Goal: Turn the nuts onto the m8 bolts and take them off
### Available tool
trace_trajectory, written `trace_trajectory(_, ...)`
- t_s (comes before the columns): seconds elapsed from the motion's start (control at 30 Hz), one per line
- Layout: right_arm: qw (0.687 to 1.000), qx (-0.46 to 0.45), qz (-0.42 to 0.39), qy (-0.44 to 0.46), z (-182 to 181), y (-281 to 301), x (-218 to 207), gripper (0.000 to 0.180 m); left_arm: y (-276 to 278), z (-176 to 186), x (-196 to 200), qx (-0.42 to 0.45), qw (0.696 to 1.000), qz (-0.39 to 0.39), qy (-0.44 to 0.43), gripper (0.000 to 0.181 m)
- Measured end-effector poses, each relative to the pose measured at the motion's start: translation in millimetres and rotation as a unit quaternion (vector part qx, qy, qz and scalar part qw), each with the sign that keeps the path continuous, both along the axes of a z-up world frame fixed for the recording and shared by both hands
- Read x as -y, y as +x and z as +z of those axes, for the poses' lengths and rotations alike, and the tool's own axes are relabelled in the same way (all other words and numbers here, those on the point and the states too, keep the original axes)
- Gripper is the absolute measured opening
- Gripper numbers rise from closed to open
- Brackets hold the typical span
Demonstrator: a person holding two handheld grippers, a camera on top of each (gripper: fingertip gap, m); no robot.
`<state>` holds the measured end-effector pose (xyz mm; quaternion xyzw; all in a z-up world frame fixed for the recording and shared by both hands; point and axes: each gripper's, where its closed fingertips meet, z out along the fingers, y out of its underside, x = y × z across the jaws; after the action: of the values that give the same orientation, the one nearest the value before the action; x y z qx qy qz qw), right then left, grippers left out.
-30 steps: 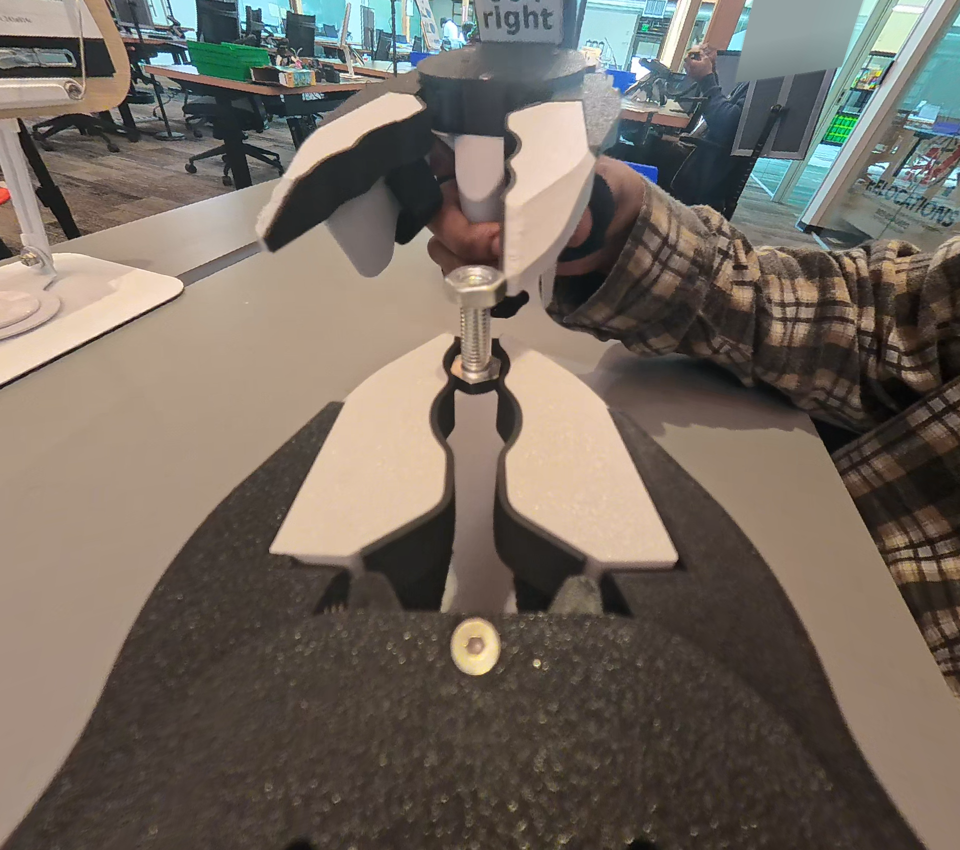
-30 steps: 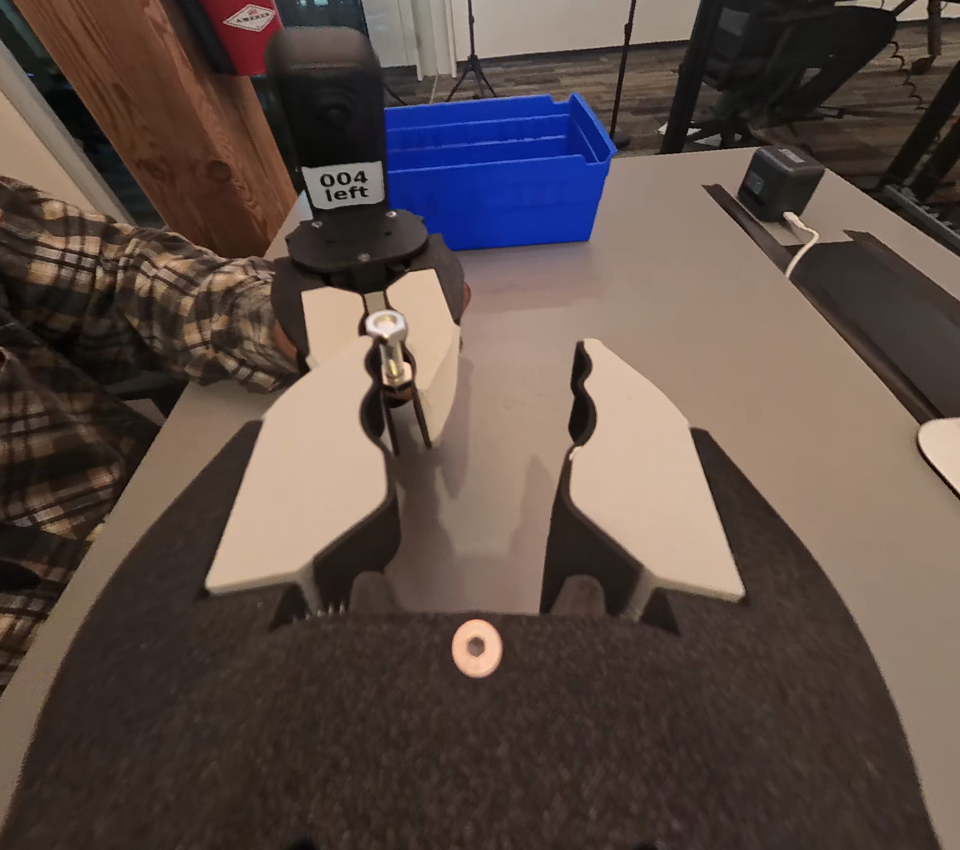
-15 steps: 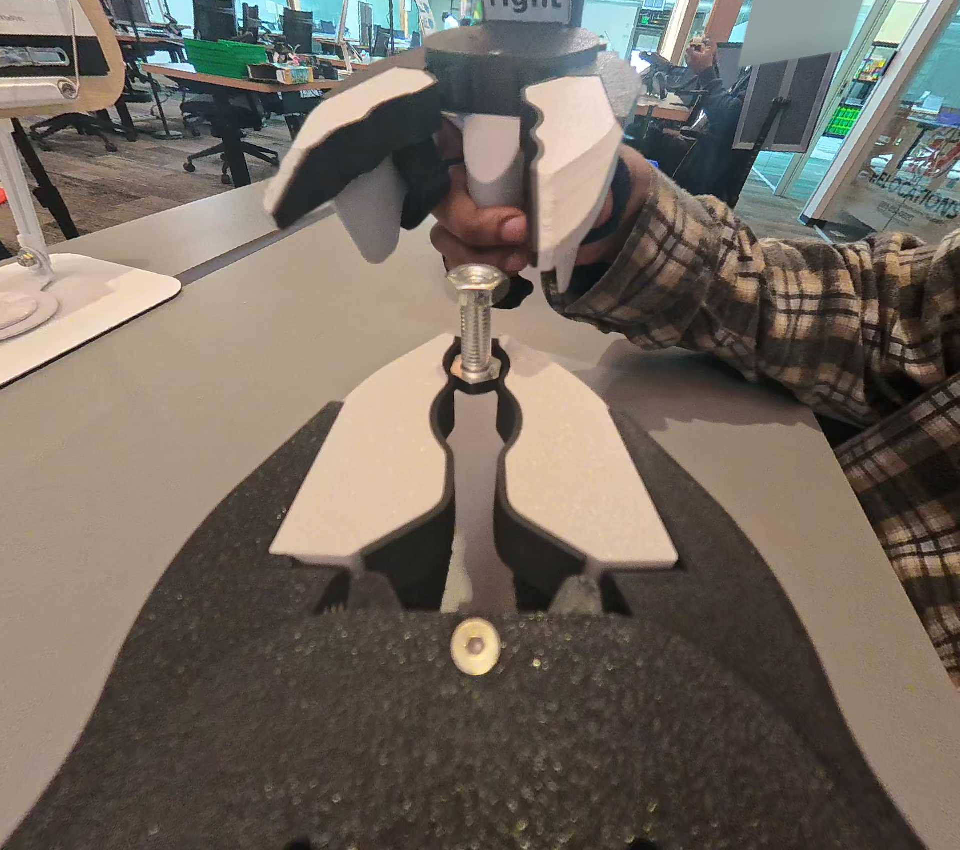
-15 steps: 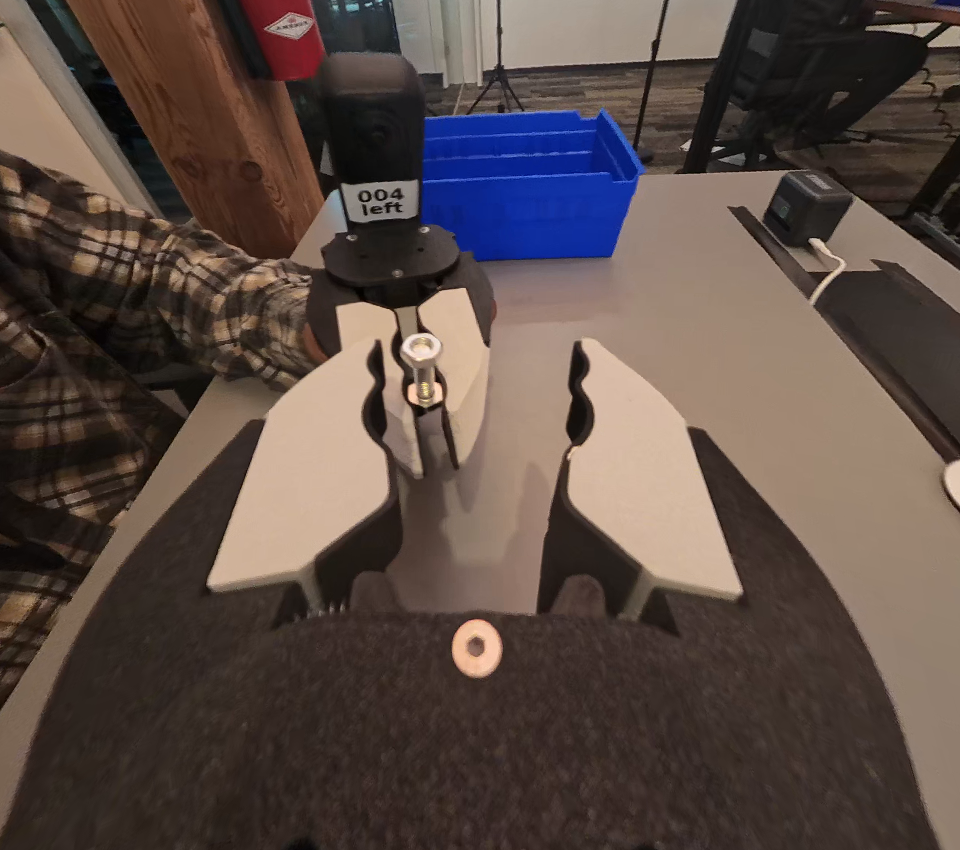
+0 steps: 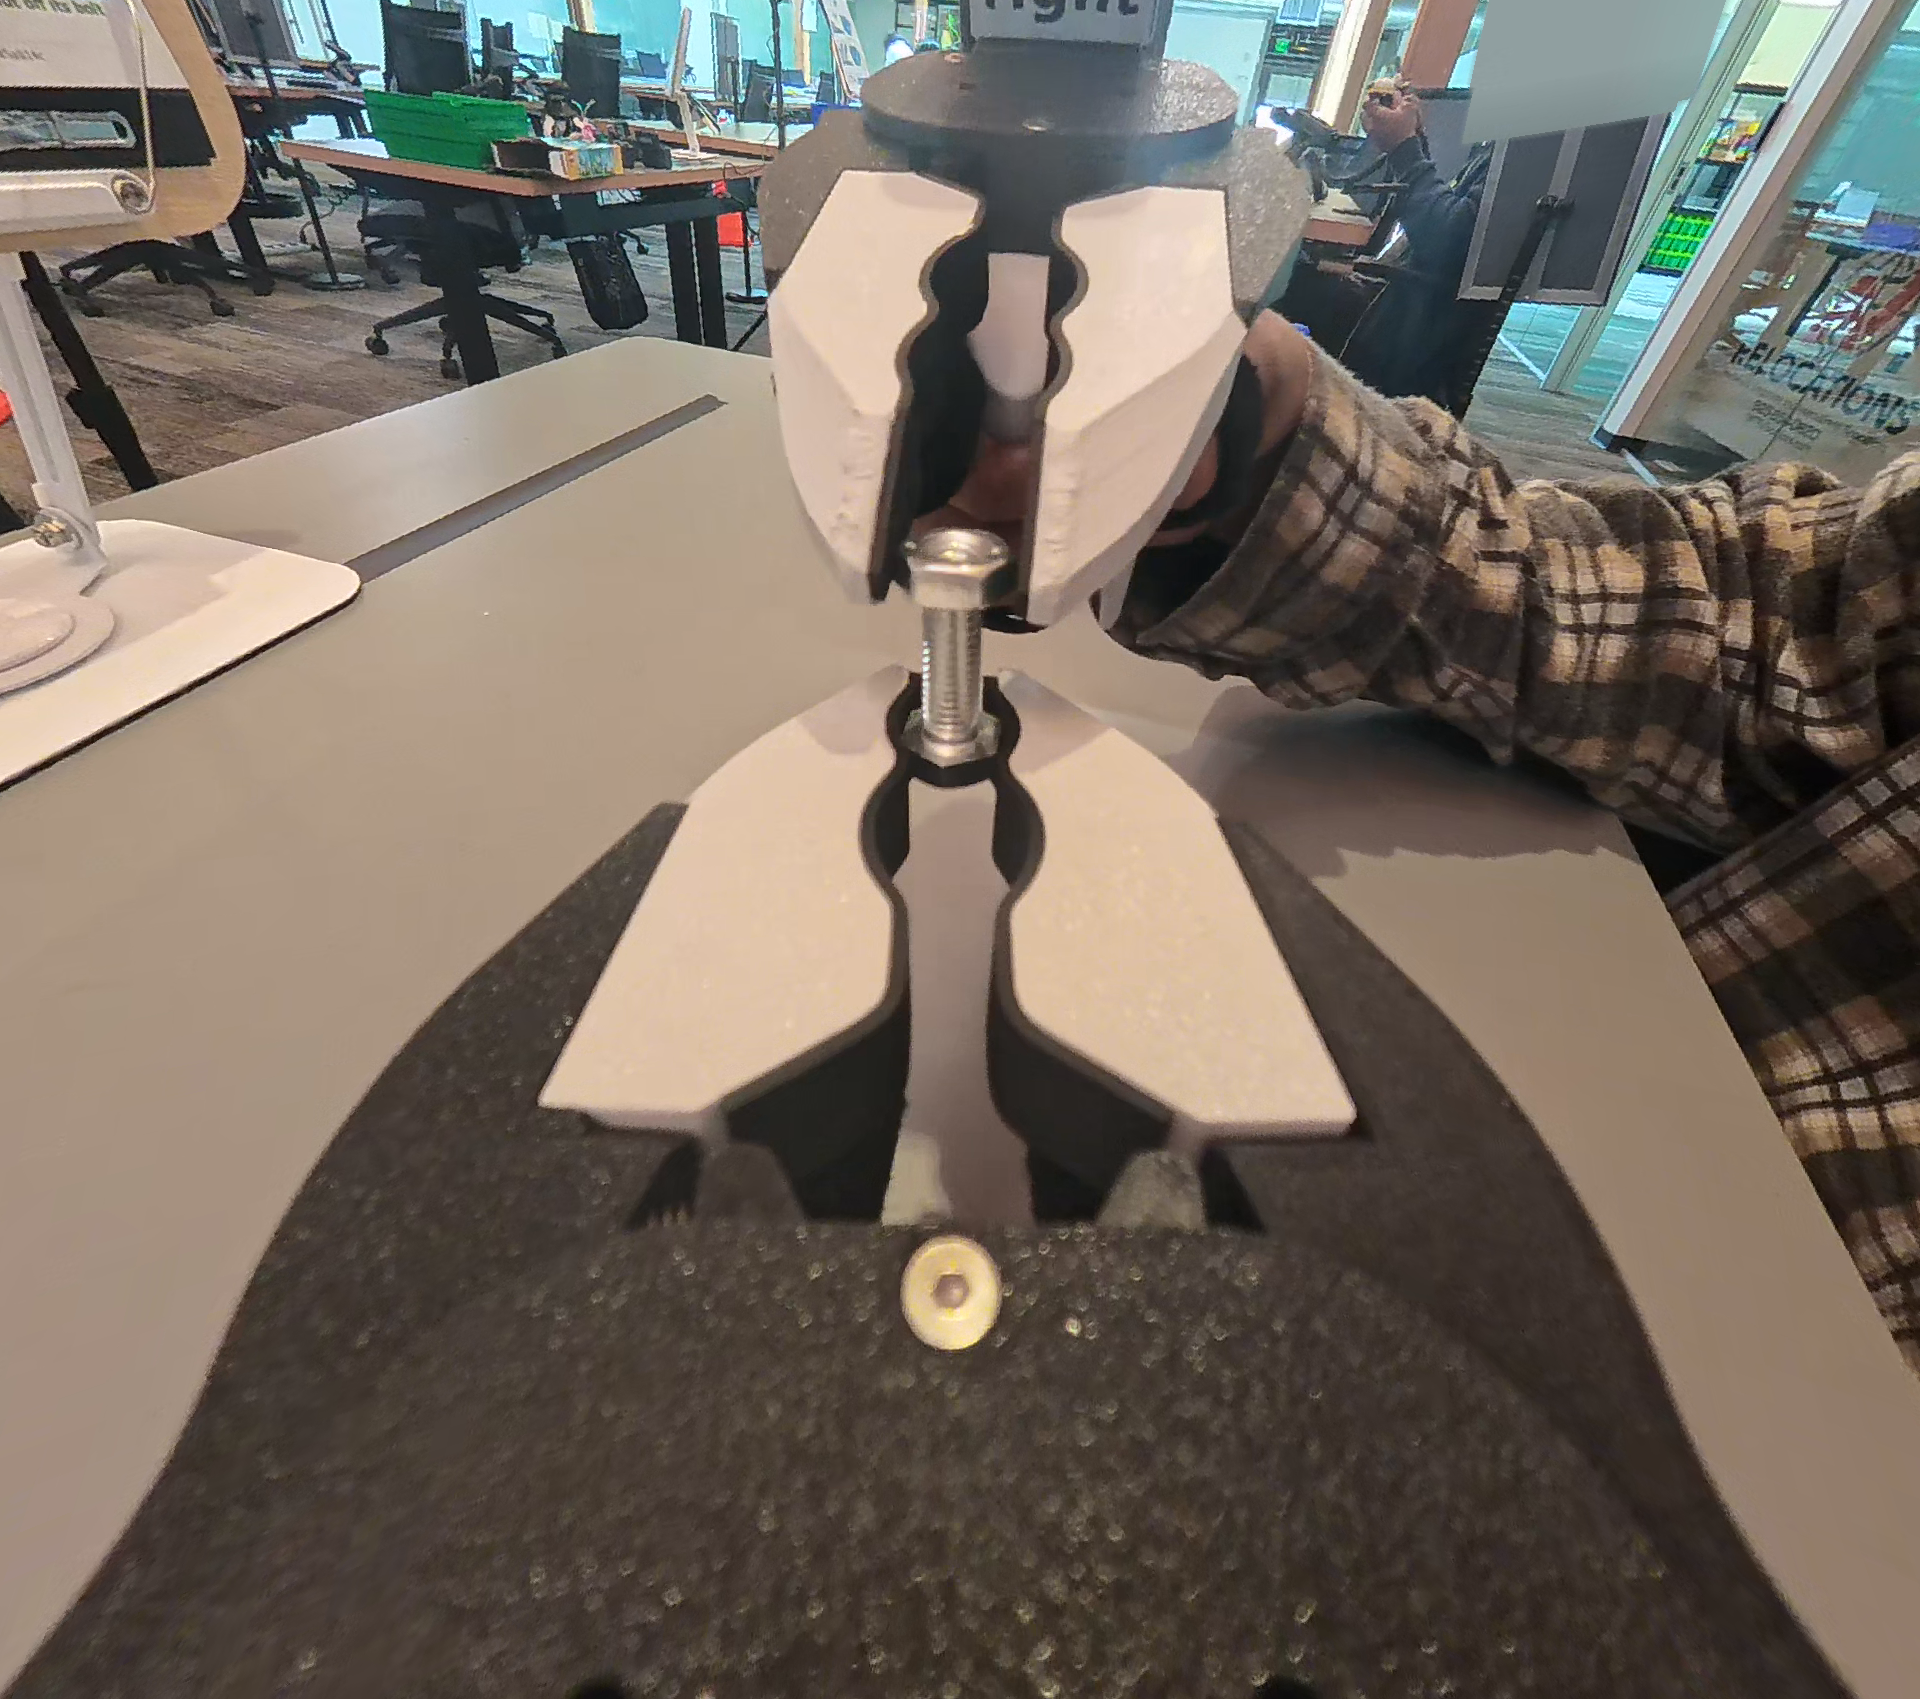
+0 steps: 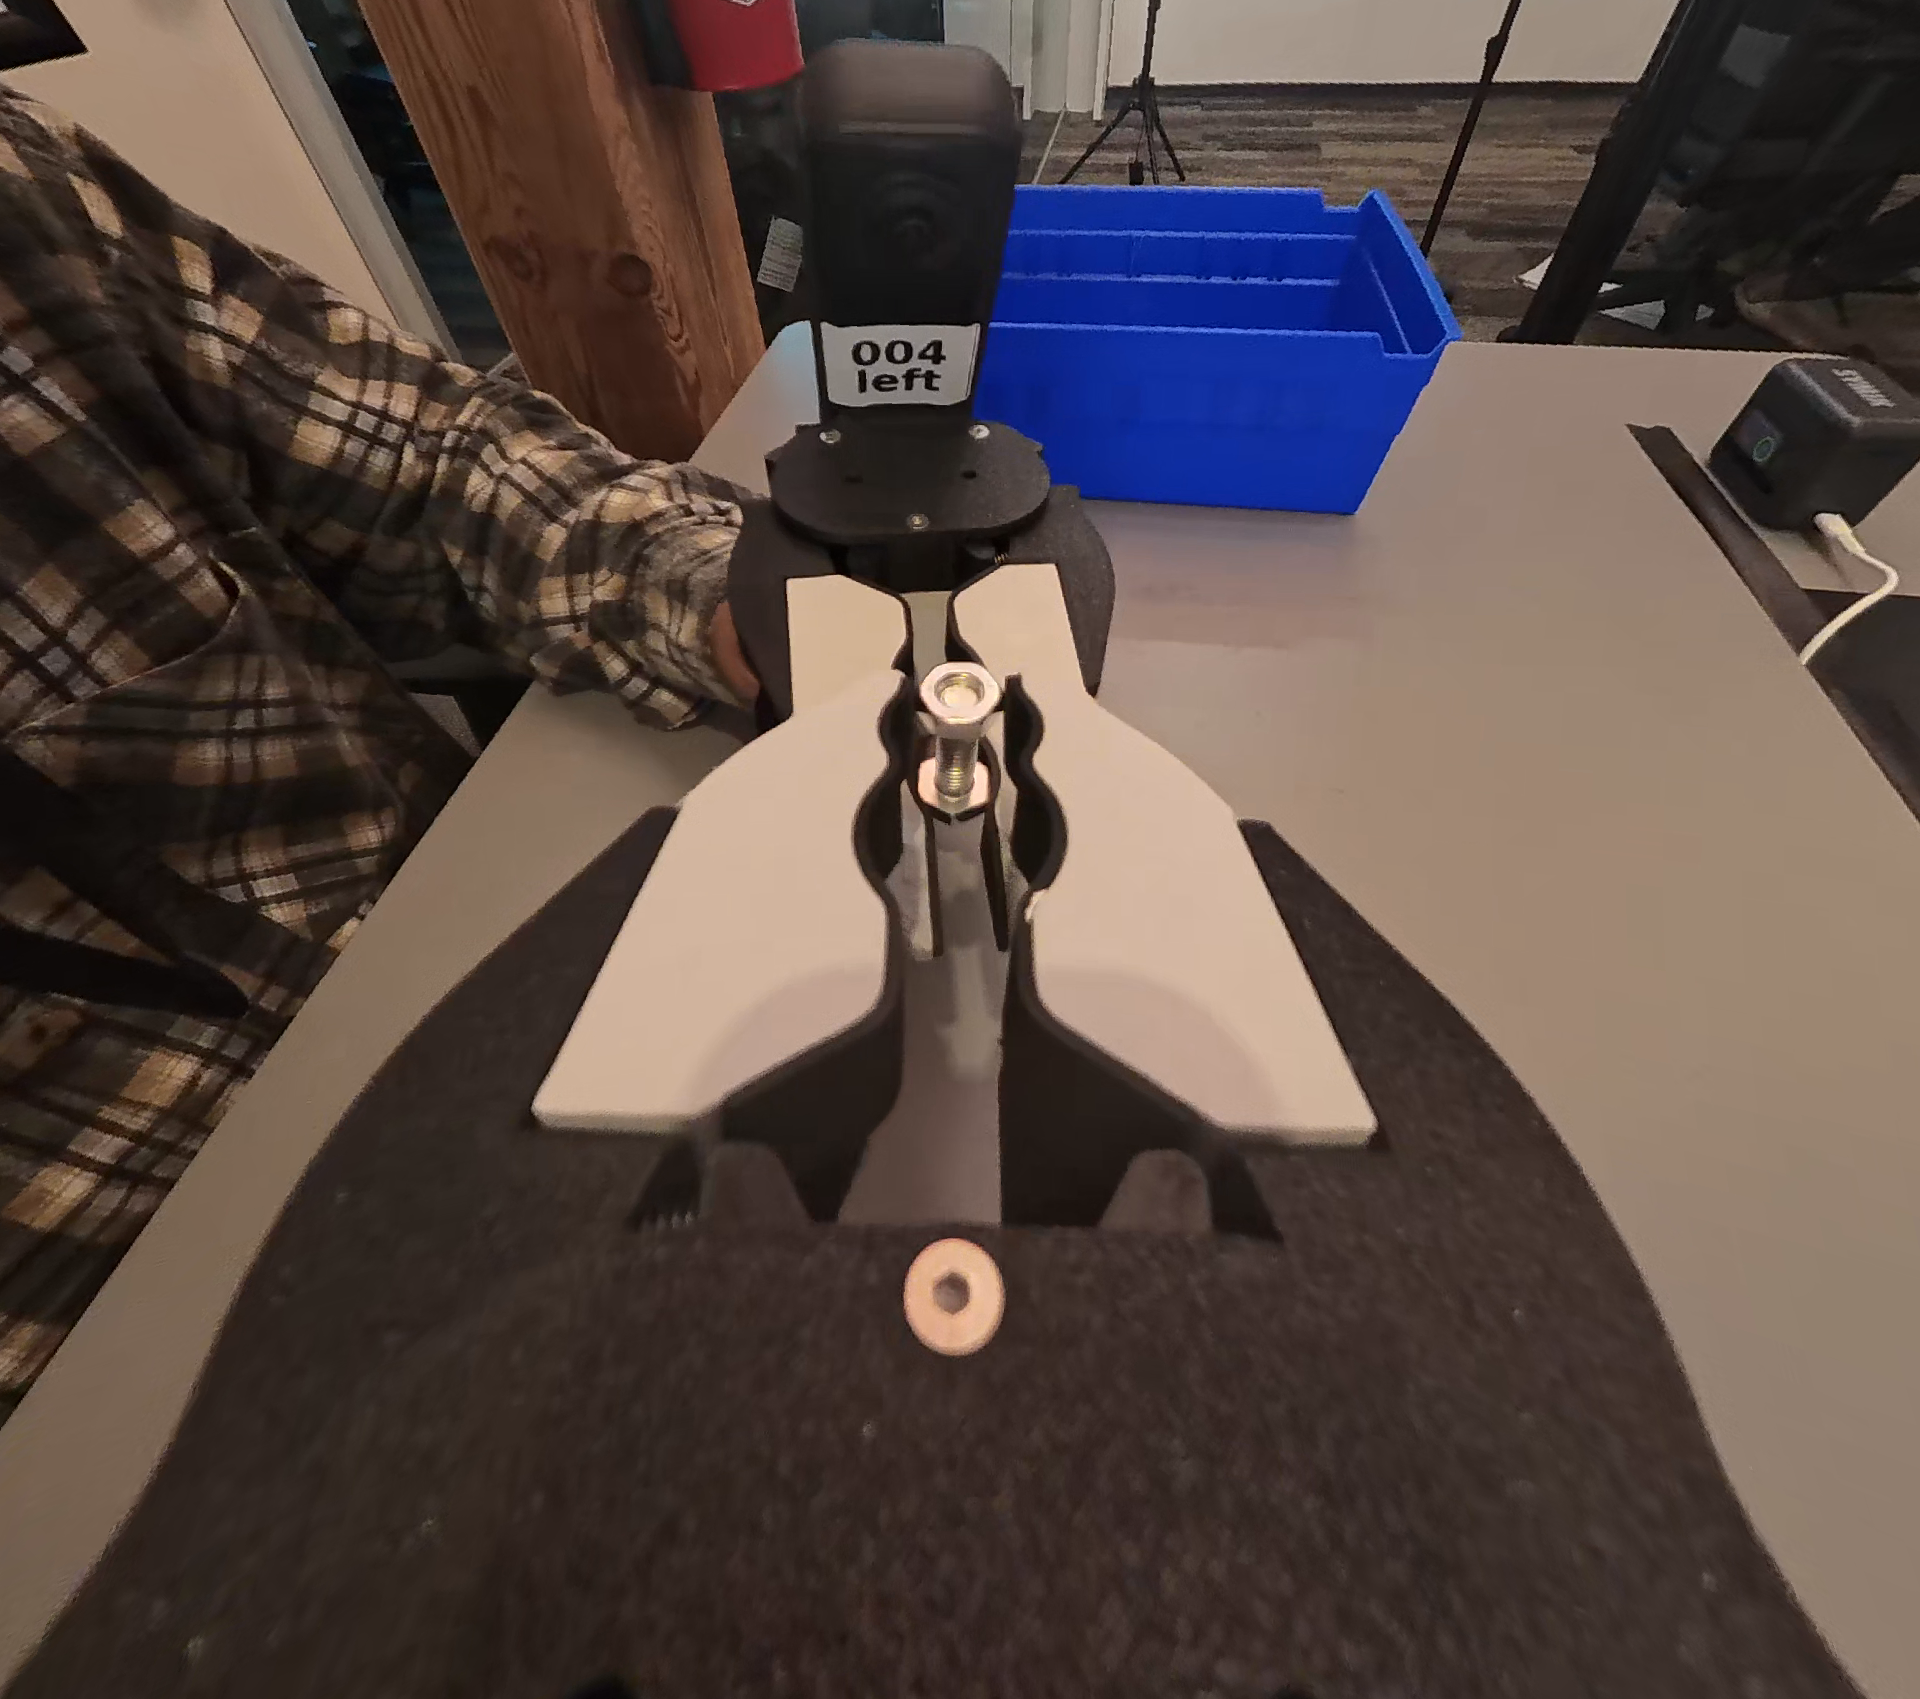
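A silver M8 bolt [image 5: 951, 662] stands upright with its hex head on top. A silver nut [image 5: 948, 740] sits low on its thread. My left gripper [image 5: 951, 714] is shut on the nut and holds it just above the grey table [image 5: 312, 870]. My right gripper [image 5: 954, 579] faces it from across the table, and its white fingers are closed around the bolt head. In the right wrist view my right gripper [image 6: 956, 699] pinches the bolt head [image 6: 958, 696], with the nut [image 6: 951, 787] just below in the left gripper [image 6: 951, 802].
A blue bin [image 6: 1195, 361] stands at the far table edge behind the left gripper. A black device with a white cable [image 6: 1808, 454] sits at the right. A white stand base [image 5: 156, 610] lies at the left. Plaid sleeves [image 5: 1507, 589] reach in from the side. Tip to tip, the grippers are about 5 centimeters apart.
My right gripper has moved in line with the bolt and gone from wide open to closed around the bolt head. My left gripper has held still on the nut.
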<state>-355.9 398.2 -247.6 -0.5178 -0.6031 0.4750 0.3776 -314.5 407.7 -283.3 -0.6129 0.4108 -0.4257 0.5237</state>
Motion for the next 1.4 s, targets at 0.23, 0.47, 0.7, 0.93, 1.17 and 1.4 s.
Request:
trace_trajectory(0.23, 1.0, -0.007, -0.016, -0.012, 0.1, 4.5, -9.5, 0.026, -1.1, 0.6, -0.8, 0.004, 1.0, 0.002, 0.0, 0.01)
trace_trajectory(0.47, 1.0, -0.01, -0.017, -0.019, 1.2, 3.3, -9.1, 0.034, -0.3, 0.2, -0.2, 0.003, 1.0, 0.001, 0.0, 0.01)
trace_trajectory(0.7, 0.999, -0.007, -0.041, -0.019, -0.8, 7.3, -19.6, 0.042, -1.4, 1.1, -0.5, 0.006, 1.0, 0.001, -0.002, 0.01)
trace_trajectory(0.93, 0.999, -0.008, -0.049, -0.014, 0.8, 8.6, -22.6, 0.046, -0.4, 0.0, 0.2, 0.002, 1.0, 0.001, 0.0, 0.01)
trace_trajectory(1.17, 0.999, -0.013, -0.028, -0.021, 4.1, 2.8, -11.5, 0.045, 0.1, -0.2, 0.4, 0.001, 1.0, 0.0, 0.001, 0.01)
trace_trajectory(1.4, 0.999, -0.005, -0.047, -0.022, 0.8, 6.0, -19.6, 0.044, -0.7, 1.5, 0.0, 0.004, 1.0, 0.002, 0.002, 0.01)
